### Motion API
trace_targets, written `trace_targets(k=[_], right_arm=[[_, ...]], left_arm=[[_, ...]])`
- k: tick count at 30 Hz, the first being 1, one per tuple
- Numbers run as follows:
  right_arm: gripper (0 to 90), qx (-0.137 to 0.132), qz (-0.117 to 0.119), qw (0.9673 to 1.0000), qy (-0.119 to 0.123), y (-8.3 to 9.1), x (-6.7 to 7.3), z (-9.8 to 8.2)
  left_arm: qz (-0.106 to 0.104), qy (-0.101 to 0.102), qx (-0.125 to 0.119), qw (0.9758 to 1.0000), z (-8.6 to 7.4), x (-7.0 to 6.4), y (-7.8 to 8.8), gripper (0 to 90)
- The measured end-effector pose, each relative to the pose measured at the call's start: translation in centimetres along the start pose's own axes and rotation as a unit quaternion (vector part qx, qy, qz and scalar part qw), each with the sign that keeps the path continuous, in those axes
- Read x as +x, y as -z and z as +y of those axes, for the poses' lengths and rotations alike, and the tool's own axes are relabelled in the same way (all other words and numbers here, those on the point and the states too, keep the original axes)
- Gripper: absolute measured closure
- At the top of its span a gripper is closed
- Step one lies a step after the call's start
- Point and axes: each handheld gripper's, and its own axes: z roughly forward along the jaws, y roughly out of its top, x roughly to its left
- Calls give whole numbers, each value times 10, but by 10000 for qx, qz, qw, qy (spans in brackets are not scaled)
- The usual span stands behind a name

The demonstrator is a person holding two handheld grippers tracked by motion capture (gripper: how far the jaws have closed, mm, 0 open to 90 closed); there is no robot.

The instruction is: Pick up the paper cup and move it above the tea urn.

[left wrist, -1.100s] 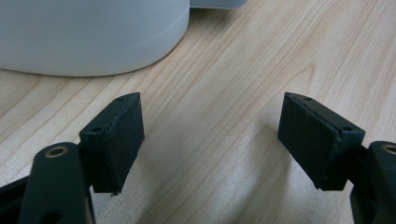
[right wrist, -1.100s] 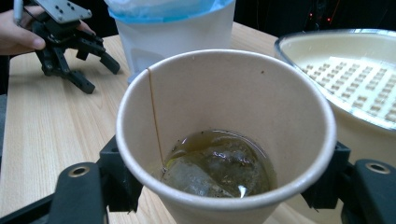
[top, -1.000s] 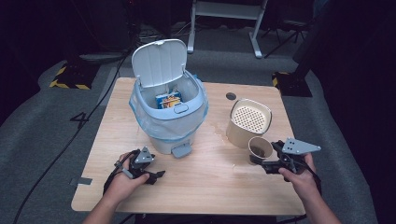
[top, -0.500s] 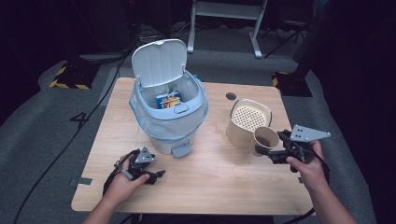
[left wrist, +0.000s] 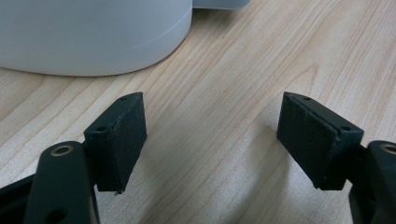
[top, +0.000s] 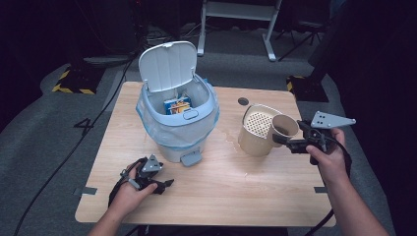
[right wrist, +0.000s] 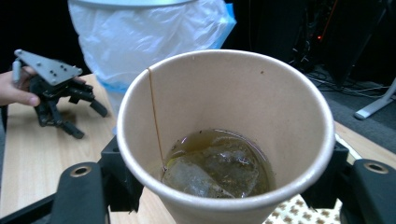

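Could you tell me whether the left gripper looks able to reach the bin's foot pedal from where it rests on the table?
Probably yes. The left gripper sits on bare table with its jaws open and empty, and the pedal at the foot of the bin faces it with nothing lying between them.

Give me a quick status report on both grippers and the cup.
Right gripper shut on paper cup, tea bag and liquid inside, held above strainer tub. Left gripper open, resting on table. Bin lid up, path looks clear.

A "4" — on the floor (top: 83,125)
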Motion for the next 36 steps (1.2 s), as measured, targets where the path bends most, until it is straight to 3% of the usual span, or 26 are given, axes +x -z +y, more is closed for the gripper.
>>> trace_targets(k=[17, 36], right_arm=[[305, -102, -378, 9992, -45, -13, -32, 21], [306, 76, -635, 9976, -277, -42, -76, 13]], left_arm=[[-42, -12, -4, 10000, 1, 2, -1, 242], [-35, -15, -4, 10000, 1, 2, -1, 242]])
